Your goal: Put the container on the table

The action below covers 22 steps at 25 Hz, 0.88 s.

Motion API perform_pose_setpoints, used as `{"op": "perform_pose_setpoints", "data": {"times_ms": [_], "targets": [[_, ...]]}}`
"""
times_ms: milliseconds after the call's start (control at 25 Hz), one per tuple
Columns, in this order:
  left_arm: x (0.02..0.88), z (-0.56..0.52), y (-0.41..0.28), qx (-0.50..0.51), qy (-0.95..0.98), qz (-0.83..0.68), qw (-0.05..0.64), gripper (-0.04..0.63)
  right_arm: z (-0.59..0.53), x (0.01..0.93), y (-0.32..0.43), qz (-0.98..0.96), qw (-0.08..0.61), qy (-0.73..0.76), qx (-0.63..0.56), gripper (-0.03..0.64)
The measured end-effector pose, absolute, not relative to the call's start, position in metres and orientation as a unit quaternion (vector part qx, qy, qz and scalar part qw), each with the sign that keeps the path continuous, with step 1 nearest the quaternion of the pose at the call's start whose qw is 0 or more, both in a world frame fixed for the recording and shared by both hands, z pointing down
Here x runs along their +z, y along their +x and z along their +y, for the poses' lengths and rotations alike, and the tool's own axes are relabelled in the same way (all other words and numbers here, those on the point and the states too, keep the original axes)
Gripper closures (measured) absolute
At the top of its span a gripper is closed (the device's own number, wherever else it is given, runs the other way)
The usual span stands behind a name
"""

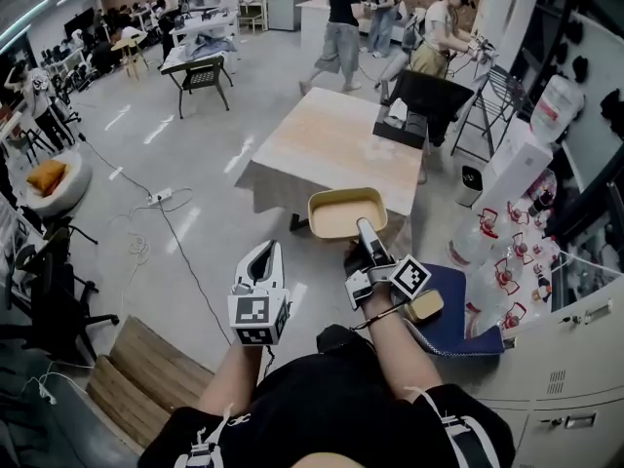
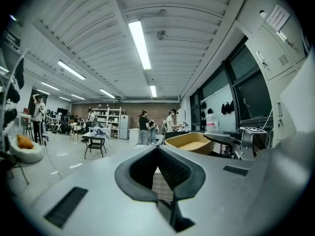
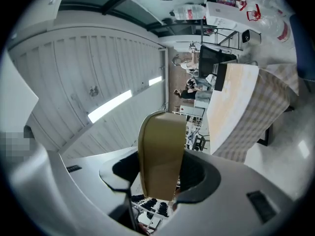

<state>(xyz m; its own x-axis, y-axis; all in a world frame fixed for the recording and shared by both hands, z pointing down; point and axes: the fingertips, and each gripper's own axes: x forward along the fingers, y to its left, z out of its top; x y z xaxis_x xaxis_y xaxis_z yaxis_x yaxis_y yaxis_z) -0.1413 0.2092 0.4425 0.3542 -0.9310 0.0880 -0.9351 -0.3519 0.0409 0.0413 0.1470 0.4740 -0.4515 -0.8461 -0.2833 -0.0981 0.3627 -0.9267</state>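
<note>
At the near edge of the pale wood-topped table (image 1: 331, 144), the shallow tan-yellow rectangular plastic-looking container (image 1: 347, 213) is held up off the surface. My right gripper (image 1: 365, 228) is clamped on its near rim, jaws spread around the wall. My left gripper (image 1: 264, 252) is just beside it on the left, jaws closed together, nothing in them.
</note>
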Motion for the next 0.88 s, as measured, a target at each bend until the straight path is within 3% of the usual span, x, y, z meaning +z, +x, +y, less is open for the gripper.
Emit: {"op": "perform_pose_setpoints", "data": {"times_ms": [440, 880], "targets": [[0.463, 0.138, -0.163, 0.041, 0.81, -0.584, 0.021, 0.581, 0.071, 0.498, 0.032, 0.714, 0.411, -0.323, -0.466, 0.38], [0.456, -0.032, -0.149, 0.049, 0.803, -0.594, 0.012, 0.581, -0.104, 0.507, 0.043, 0.708, 0.424, -0.308, -0.475, 0.38]]}}
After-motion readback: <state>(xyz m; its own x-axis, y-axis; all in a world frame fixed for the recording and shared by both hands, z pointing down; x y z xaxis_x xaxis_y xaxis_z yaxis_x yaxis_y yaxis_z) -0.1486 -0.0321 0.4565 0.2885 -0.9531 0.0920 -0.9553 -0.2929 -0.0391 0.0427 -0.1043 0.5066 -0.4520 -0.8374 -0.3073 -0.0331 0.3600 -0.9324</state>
